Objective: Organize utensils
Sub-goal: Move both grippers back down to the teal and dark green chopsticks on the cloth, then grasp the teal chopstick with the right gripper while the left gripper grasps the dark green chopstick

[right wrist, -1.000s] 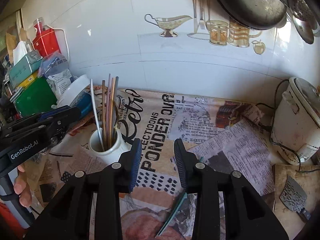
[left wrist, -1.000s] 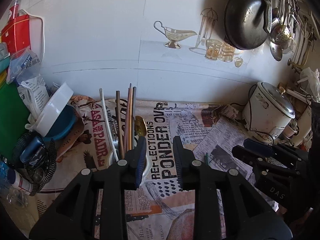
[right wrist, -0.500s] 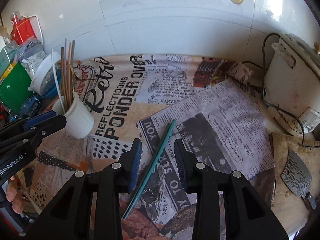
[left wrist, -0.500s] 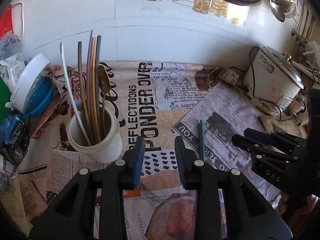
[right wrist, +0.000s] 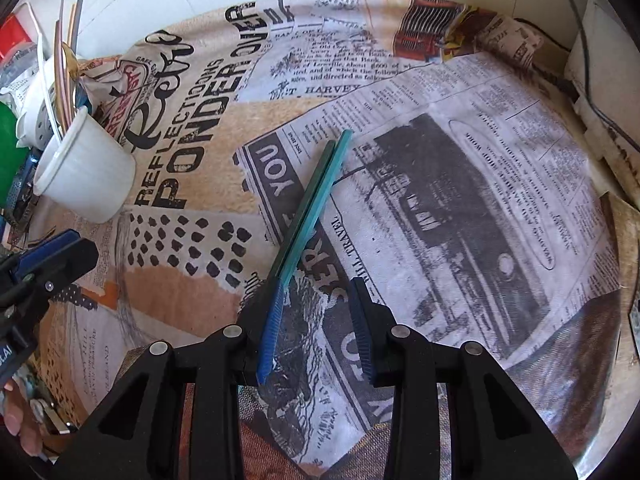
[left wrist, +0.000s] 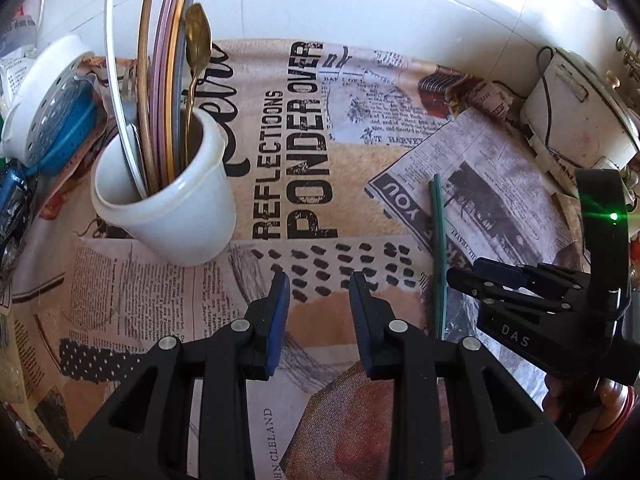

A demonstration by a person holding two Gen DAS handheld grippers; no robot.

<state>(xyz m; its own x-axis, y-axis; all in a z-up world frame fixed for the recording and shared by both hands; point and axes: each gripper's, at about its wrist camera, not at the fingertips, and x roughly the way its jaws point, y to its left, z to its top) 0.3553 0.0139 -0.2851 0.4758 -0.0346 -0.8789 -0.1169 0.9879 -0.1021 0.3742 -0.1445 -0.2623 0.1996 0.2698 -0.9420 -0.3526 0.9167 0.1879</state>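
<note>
A kitchen counter under a newsprint-patterned cloth (left wrist: 304,152), backed by a white tiled wall (left wrist: 360,4).

The cloth, printed with bold black headlines and old photographs, covers the counter right up to the wall. A white rice cooker (left wrist: 576,116) stands in the right-hand corner, its dark cord (right wrist: 592,92) trailing along the edge. A white and blue strainer (left wrist: 52,112) lies at the left edge. Daylight glares off the glossy tiles.
</note>
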